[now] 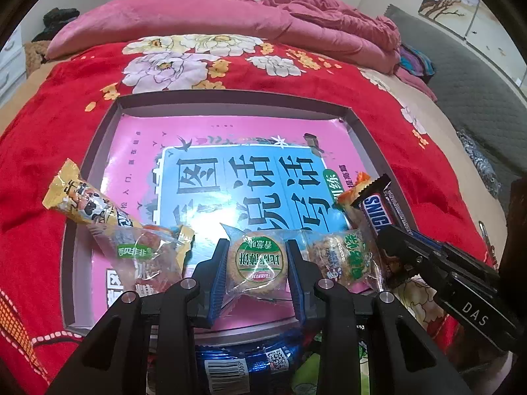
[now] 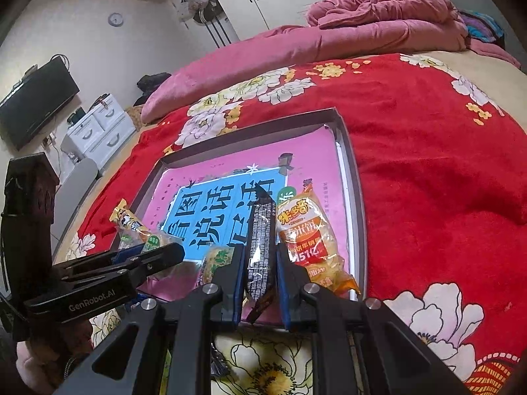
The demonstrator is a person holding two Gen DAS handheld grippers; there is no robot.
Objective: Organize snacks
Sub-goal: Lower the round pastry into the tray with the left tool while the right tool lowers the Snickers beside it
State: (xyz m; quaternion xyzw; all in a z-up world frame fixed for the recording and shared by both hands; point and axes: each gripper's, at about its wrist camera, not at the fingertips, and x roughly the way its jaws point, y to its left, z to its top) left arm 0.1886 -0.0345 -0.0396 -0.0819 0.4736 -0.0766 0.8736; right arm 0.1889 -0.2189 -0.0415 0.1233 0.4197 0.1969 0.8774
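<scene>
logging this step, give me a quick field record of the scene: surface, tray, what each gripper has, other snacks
surface: red floral blanket on a bed
tray: shallow box tray, pink and blue printed sheet inside
left gripper: shut on round biscuit pack
right gripper: shut on Snickers bar
other snacks: orange rice cracker pack, yellow cow-print pack, both over the tray's near end

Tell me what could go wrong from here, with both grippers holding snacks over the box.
1. The right gripper pinches the Snickers bar edge-on near its lower end; it could pivot or slip.
2. The left gripper holds the round biscuit pack between close neighbours, so releasing may nudge the green-label pack.
3. The gold tube snack overhangs the box wall and could slide out.
</scene>
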